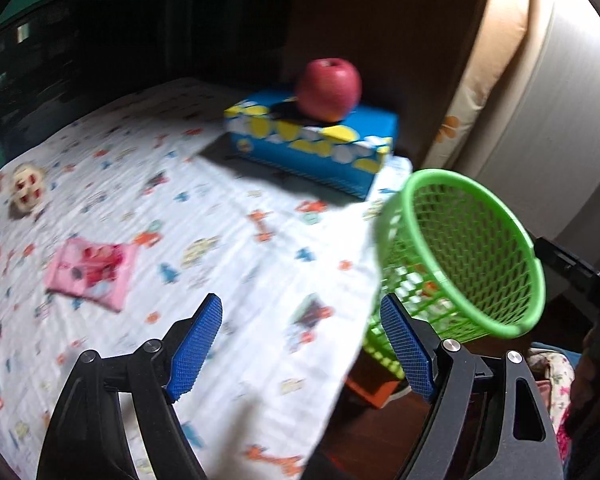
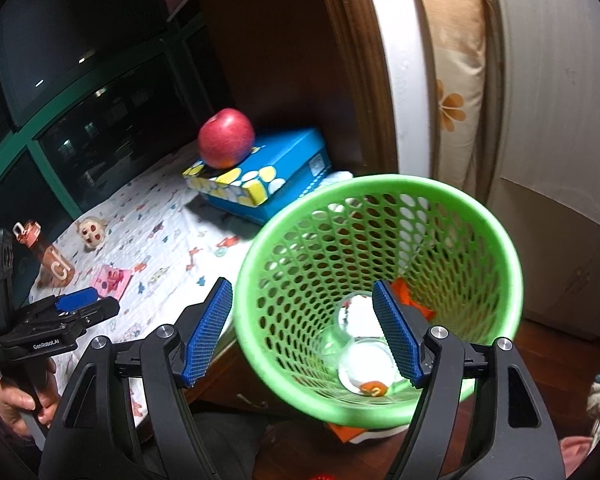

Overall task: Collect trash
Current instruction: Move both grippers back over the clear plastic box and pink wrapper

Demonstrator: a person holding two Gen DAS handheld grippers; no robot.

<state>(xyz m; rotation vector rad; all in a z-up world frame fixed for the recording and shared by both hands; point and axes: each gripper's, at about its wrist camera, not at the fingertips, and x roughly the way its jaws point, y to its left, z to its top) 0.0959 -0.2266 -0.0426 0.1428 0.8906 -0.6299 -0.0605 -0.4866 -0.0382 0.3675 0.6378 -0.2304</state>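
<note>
Left wrist view gives us the left gripper (image 1: 300, 344) w/ blue pads spread wide, nothing between them, hovering over the white cartoon-print tablecloth (image 1: 228, 240). On the cloth we see a flat pink snack wrapper (image 1: 90, 270) to the left, blurred, and a small cream-and-red figure (image 1: 26, 190) further back. A red apple (image 1: 328, 90) sits on top of a blue tissue box with yellow and white spots (image 1: 312, 148) near the far edge. The green plastic mesh basket (image 1: 460, 256) hangs tilted just off the table's right edge; its inside is not visible from here. Right wrist view fills that in: we look straight into the basket (image 2: 380, 280) and see clear plastic cups (image 2: 360, 340) and an orange scrap (image 2: 404, 292) inside. The right gripper (image 2: 304, 336) is spread open, one pad outside the rim, one inside; whether either touches the rim we can't tell. Only this view shows a brown bottle (image 2: 46, 256) lying on the cloth, and the left gripper (image 2: 80, 304) side-on.
</note>
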